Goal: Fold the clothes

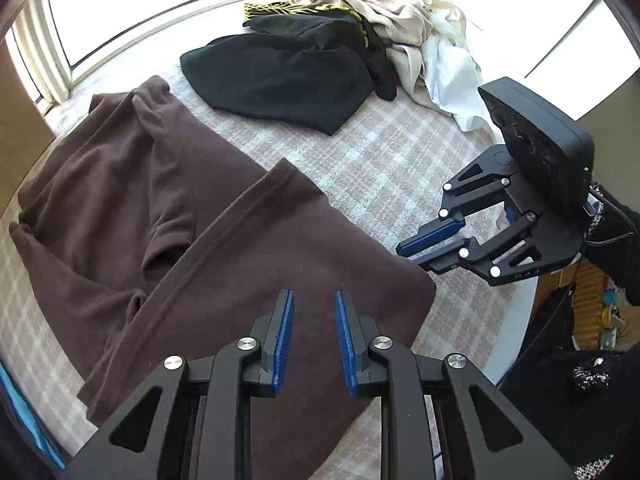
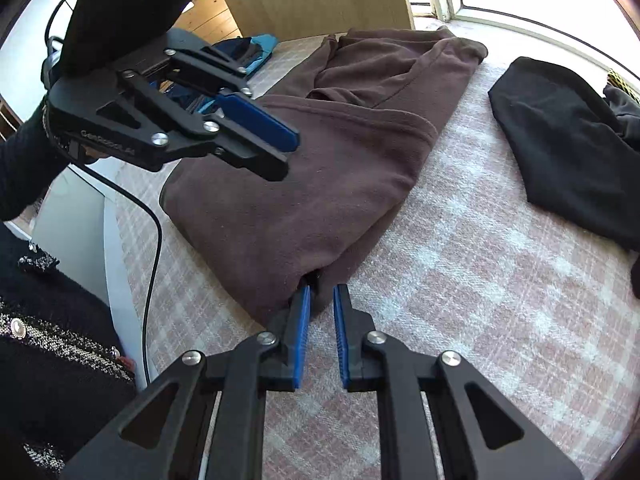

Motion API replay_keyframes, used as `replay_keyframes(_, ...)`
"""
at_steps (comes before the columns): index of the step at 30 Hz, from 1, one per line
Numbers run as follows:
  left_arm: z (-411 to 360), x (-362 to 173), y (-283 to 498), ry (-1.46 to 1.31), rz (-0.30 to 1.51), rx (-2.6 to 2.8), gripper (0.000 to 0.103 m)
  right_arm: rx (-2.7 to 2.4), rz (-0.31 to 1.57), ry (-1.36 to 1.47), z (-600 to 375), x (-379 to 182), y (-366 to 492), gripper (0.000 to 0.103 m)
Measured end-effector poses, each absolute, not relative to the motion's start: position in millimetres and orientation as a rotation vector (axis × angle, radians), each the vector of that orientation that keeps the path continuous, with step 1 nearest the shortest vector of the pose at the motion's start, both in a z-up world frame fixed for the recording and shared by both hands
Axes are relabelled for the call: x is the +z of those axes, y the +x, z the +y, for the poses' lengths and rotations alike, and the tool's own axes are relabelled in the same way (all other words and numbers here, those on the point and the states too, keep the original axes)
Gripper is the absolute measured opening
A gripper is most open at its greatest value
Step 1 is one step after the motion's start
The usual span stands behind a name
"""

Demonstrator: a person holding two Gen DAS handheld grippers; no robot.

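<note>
One corner of the brown garment (image 2: 304,184) – seemingly between the right gripper (image 2: 321,300).

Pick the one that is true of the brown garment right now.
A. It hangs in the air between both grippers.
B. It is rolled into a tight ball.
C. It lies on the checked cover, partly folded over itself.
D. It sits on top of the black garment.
C: the brown garment lies flat on the checked cover with one part folded over the rest, apart from the black garment.
</note>
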State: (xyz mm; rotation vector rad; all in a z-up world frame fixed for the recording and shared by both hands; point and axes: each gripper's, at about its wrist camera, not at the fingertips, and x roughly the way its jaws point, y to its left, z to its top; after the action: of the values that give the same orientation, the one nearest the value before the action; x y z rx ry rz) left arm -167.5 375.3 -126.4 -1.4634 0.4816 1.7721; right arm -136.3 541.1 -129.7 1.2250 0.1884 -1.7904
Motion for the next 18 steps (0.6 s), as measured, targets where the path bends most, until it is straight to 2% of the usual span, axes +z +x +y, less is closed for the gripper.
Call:
replay_keyframes(3, 414.5, -145.7, -175.3, -1.487, 0.689, 1.706, 0.022, -1.785, 0.250, 1.181, 534.8, -129.5, -132.9, 0.013)
replay_keyframes(5, 427.6, -161.3, -178.7, -1.511, 0.780, 1.663, 0.024, -1.742, 0.337, 1.174, 528.5, -134.0, -124.3, 0.009)
replay_keyframes(9, 420.5, -164.7, -190.5, -1.570, 0.684, 1.626, 0.024, -1.627, 0.487, 1.198, 523.6, -141.4, -104.5, 0.007)
replay_keyframes(15, 408.2, -156.8, -187.4, -1.552, 0.632, 1.651, 0.023, -1.771, 0.316, 1.140, 540.1, -96.2, -125.5, 0.007)
replay_keyframes(17, 403.8, -152.3, -185.5, -1.549, 0.620, 1.664, 0.023, -1.794, 0.226, 1.098, 538.9, -83.4, -129.4, 0.011)
replay_keyframes(18, 401.6, -150.0, -184.5, -1.548, 0.614, 1.670, 0.023, -1.781, 0.250, 1.104, 534.5, -86.3, -125.7, 0.015)
